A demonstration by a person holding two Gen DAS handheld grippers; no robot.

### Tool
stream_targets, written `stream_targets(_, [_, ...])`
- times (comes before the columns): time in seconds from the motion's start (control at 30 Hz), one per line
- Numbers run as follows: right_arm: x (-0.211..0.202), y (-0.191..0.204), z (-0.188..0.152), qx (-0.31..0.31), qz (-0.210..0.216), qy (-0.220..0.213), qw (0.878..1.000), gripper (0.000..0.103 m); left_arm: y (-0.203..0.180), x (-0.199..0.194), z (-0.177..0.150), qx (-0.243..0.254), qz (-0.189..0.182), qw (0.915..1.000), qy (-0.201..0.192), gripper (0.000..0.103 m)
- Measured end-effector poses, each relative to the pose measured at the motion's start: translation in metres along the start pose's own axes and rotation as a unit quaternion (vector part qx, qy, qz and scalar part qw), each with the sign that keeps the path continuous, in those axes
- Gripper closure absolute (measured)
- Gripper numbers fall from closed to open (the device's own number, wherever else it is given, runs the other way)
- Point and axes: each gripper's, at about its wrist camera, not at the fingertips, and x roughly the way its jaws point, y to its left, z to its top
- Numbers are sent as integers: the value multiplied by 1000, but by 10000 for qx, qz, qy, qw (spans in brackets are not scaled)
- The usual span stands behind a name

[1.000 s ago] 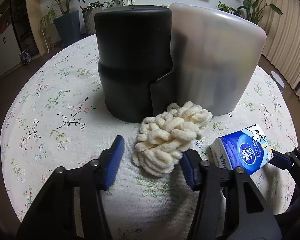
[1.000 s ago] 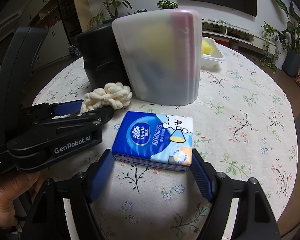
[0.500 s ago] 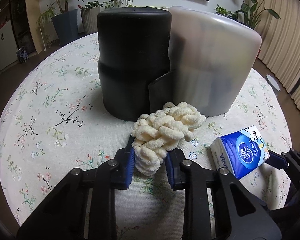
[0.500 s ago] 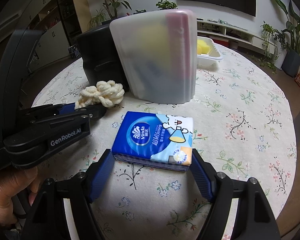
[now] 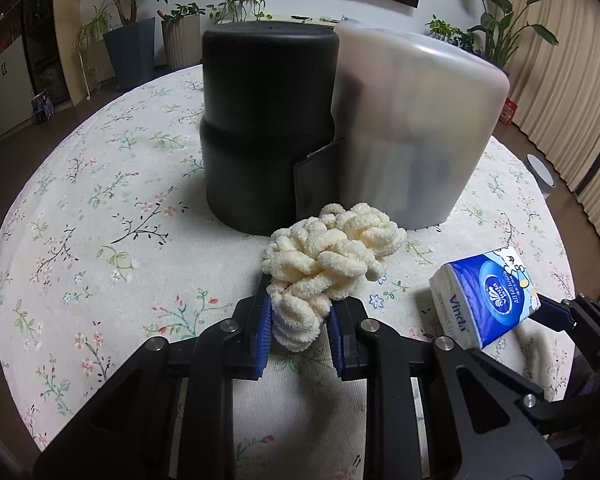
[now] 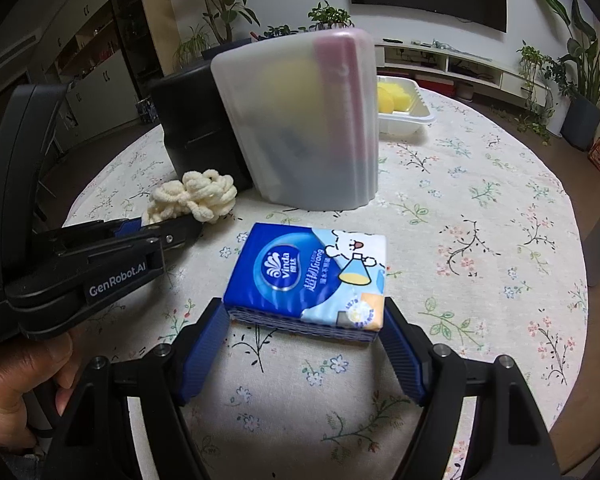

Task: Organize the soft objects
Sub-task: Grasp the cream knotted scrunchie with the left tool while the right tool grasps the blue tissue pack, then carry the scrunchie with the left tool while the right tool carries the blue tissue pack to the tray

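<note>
Yarn bundle (image 5: 324, 264) lies on the table (image 5: 100, 240) before a black cylinder (image 5: 260, 120), pinched at its near end by the downward-angled left gripper (image 5: 300, 332). Right gripper (image 6: 304, 344), also tilted down, straddles the tissue pack (image 6: 304, 276), pads at its sides.

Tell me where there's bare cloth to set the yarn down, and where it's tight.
Free: the wide stretch of tablecloth left of the black container, and the cloth right of the tissue pack, short of the white tray. Crowded: the middle, where the yarn bundle lies against the black container and frosted bin.
</note>
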Motion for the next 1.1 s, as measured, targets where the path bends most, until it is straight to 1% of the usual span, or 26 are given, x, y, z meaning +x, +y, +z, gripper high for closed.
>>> stream_targets(0.33, [-20,-11,-6,85,-65,-92,9999,26,0,-29,-12,-20,34,9999,-161,82])
stream_targets(0.5, [-38,-28,-4,152,-184,-191,9995,26,17,-50,-16,-150,68,9996,-237,82])
stream_targets(0.63, [-57,-56,3,323,-321,-325,9984,26,37,-67,-14,-287,147,9990,-324,82])
stream_targets(0.87, [-80,-105,23,491,-687,-503,9952,26,75,-84,9,-441,366,9970,-525,82])
stream_targets(1.03, [-92,-140,51,546,-929,-650,9921,26,96,-82,38,-430,459,9964,-562,82])
stream_targets(1.1, [-94,-152,63,500,-1024,-693,9911,26,105,-77,56,-409,500,9963,-574,82])
